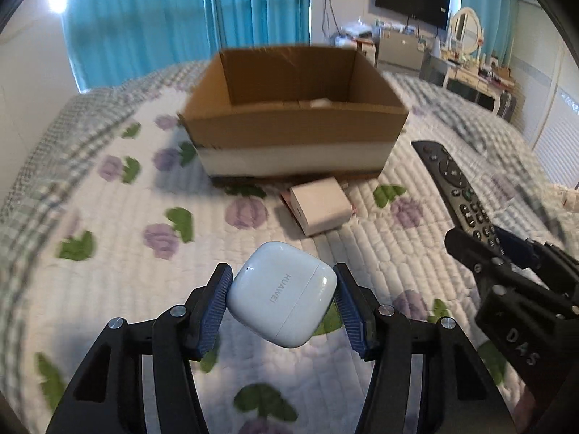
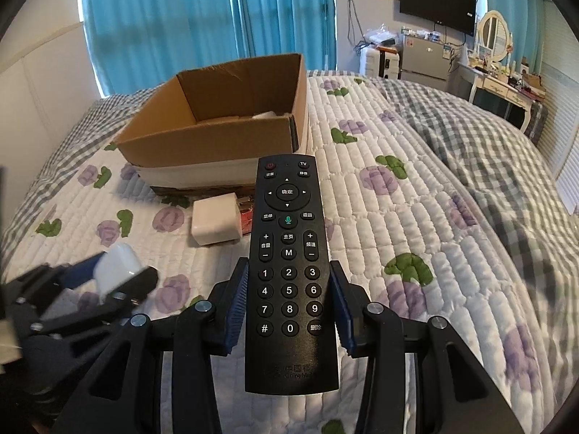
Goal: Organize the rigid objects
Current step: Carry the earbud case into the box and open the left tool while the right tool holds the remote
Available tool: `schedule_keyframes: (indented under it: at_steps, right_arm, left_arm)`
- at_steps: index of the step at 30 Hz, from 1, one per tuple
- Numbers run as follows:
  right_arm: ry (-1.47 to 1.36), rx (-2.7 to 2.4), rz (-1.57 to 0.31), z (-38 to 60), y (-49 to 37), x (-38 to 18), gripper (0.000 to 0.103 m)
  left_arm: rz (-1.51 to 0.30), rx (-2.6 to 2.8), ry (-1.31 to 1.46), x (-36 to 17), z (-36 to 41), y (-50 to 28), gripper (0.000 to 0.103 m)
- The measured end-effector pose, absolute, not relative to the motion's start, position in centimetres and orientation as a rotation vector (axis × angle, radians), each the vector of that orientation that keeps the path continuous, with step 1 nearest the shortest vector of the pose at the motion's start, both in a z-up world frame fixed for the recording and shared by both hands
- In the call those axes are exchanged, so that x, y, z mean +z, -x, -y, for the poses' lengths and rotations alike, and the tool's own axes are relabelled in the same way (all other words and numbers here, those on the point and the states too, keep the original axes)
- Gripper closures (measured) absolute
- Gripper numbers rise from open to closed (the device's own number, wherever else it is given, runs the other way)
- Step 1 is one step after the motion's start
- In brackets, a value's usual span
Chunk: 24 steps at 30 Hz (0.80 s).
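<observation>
- Left gripper (image 1: pixel 282 294) clamped on white earbud case (image 1: pixel 282 294), pads on opposite sides, held above the quilt (image 1: pixel 108 217); likely carried for dropping in the box.
- Right gripper (image 2: pixel 289 303) clamped on black remote (image 2: pixel 289 271) across the number keys, long end pointing forward toward cardboard box (image 2: pixel 202 141).
- Box open-topped, something pale inside.
- Small white block (image 2: pixel 216 222) lies just before the box, not blocking an approach from above.

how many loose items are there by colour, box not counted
white: 2, the earbud case in the left gripper and the small box lying on the bed
black: 1, the remote in the right gripper
total: 3
</observation>
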State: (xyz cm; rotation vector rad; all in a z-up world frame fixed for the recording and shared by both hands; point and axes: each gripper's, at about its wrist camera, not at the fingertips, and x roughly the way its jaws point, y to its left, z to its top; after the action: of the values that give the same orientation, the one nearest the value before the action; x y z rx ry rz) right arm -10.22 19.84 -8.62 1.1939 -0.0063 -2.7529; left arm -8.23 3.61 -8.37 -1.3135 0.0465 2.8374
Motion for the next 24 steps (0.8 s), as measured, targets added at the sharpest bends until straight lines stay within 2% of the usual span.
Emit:
schedule_keyframes:
  at_steps: [5,15,24]
  right_arm:
    - [-1.127,-2.781,0.002,-19.6,8.0,-5.7,0.062]
    - [-0.885,-2.807,-0.05,-18.8,7.1,4.4,0.062]
    - [-0.726,-2.761,-0.099,-16.9,11.9,11.0,0.062]
  left_arm:
    - [-0.026,2.876,1.201,-4.2,-2.6,7.0,0.045]
    - [0.02,2.9,0.998,4.9,-0.6,7.4,0.045]
    - [-0.093,2.96,0.966,7.8,0.4,14.1,0.045]
